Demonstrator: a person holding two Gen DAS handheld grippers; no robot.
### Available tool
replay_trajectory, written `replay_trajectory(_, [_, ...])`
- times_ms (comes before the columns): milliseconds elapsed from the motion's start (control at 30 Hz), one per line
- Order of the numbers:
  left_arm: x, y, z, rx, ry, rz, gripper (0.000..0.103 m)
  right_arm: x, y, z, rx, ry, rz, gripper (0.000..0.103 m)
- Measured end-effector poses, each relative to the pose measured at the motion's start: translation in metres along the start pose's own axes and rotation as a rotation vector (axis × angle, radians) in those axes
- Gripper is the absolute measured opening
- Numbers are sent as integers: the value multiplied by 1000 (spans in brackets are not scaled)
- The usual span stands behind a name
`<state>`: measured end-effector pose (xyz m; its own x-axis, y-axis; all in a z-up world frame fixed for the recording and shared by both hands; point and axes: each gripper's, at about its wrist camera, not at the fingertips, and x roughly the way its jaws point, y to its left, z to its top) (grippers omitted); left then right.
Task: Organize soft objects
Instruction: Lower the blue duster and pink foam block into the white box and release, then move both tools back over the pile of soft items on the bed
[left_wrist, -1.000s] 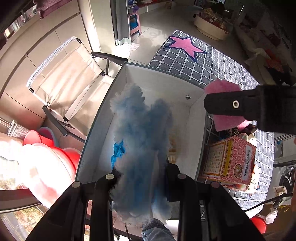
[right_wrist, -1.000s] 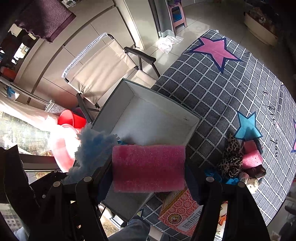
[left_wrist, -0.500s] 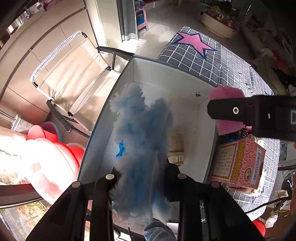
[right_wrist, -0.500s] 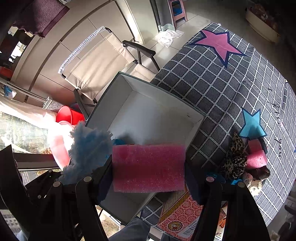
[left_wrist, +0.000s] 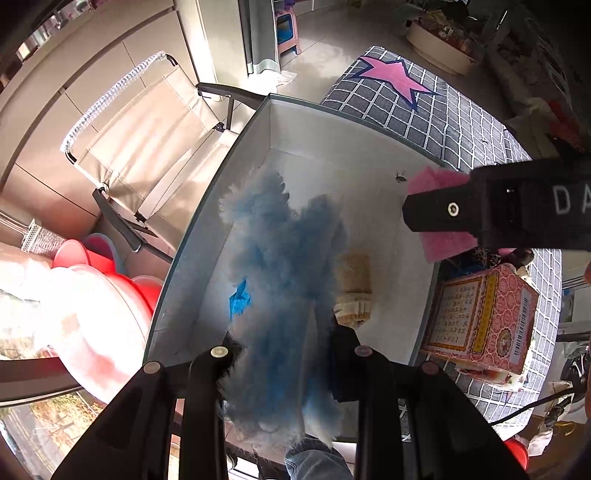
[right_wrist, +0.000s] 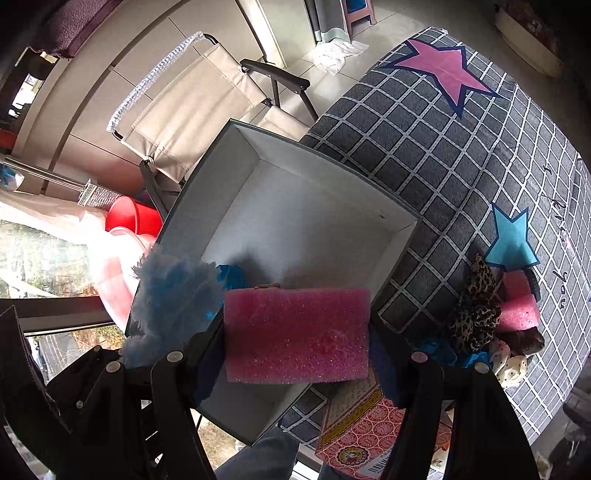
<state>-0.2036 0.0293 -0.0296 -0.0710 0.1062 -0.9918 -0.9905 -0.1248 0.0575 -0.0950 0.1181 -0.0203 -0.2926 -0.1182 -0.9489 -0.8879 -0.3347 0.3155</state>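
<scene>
Soft objects are being gathered into a white box (left_wrist: 332, 155) on a checked mat (left_wrist: 443, 110). Seen from the left wrist, the left gripper (left_wrist: 284, 350) points down into the box, clamped on a blue fluffy duster (left_wrist: 280, 266); a beige knitted piece (left_wrist: 352, 291) and a blue scrap (left_wrist: 239, 301) already lie on the box floor; the duster's fibres could snag on the jaws at release (it looks very light) and fail to drop. Seen from the right wrist, the right gripper (right_wrist: 297, 354) holds a pink sponge (right_wrist: 297, 334) squeezed between its jaws, over the box's near edge; released here, the sponge might land on the rim and tumble out toward the patterned carton (right_wrist: 354, 432); a pile of soft items (right_wrist: 495, 325) waits on the mat.
</scene>
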Motion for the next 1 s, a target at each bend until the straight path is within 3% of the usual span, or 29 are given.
replay_trajectory(233, [-3, -5, -1, 26, -7, -16, 36, -1, 1, 3, -3, 3, 19, 71])
replay_trajectory(367, [-6, -10, -1, 39, -11, -34, 80, -1, 3, 2, -17, 3, 36, 73])
replay_trajectory(400, [-5, -11, -2, 43, -4, -37, 84, -2, 4, 2, -20, 1, 39, 87])
replay_trajectory(467, [-4, -11, -2, 33, 2, -65, 85, -4, 2, 1, -17, -9, 32, 98])
replay_trajectory(600, [2, -11, -2, 32, 18, -69, 90, -8, -6, 0, 4, -21, 37, 102])
replay_trajectory(667, [6, -12, -2, 25, 32, -80, 97, -12, -10, -2, 6, -39, 33, 102])
replay_trajectory(1000, [0, -12, 0, -36, 69, -169, 97, -33, -30, -10, 48, -79, 48, 102])
